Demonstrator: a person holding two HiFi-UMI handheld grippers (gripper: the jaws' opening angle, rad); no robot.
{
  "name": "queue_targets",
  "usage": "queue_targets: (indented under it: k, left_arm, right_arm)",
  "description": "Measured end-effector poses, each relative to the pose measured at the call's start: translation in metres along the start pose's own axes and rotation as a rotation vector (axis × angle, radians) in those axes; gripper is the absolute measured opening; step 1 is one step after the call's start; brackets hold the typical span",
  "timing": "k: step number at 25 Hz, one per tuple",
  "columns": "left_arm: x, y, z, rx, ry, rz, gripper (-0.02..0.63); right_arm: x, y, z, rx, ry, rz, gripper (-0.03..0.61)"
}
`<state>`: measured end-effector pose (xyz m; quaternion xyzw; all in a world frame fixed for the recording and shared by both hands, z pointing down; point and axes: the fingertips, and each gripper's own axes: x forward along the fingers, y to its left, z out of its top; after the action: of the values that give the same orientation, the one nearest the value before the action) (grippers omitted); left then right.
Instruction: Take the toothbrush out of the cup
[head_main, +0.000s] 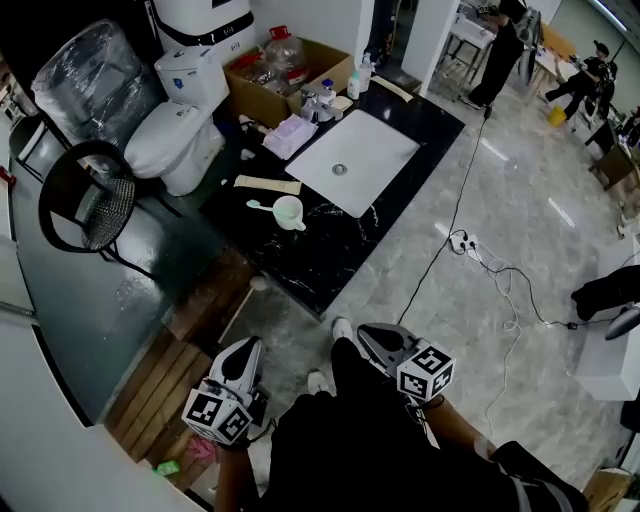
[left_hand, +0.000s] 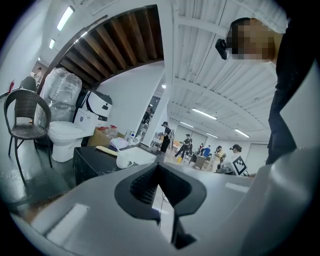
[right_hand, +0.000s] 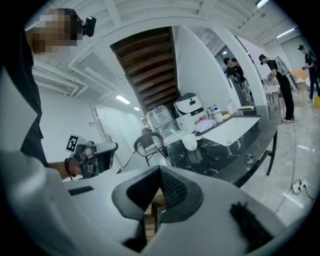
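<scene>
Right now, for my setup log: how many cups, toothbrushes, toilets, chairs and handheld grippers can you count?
White cup: 1
Pale green toothbrush in it: 1
White toilet: 1
Black mesh chair: 1
Handheld grippers: 2, left gripper and right gripper, jaws together
Total: 6

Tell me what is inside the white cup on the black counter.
A toothbrush sits in the cup, one end sticking out over the rim. The cup's wall hides its other end and the bottom, so whether anything else is inside cannot be told.
</scene>
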<state>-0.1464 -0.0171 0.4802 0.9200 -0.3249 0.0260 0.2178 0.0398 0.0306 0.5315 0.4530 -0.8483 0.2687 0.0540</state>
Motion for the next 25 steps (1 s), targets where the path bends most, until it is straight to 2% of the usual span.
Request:
queue_targets:
  k: [13, 22, 25]
  left_arm:
    - [0.063, 0.034, 0.028, -0.013, 0.012, 0.074, 0.009]
    - [0.114, 0.054, 0.052, 0.010, -0.017, 0.107, 0.009]
    - [0.127, 0.057, 0.057, 0.002, -0.016, 0.140, 0.009]
  right_arm:
    - [0.057, -0.059, 0.050, -0.021, 0.034, 0.098, 0.014]
    - [0.091, -0.105, 0.088, -0.055, 0.048, 0.158, 0.014]
    - [0.102, -0.116, 0.095, -0.066, 0.056, 0.190, 0.014]
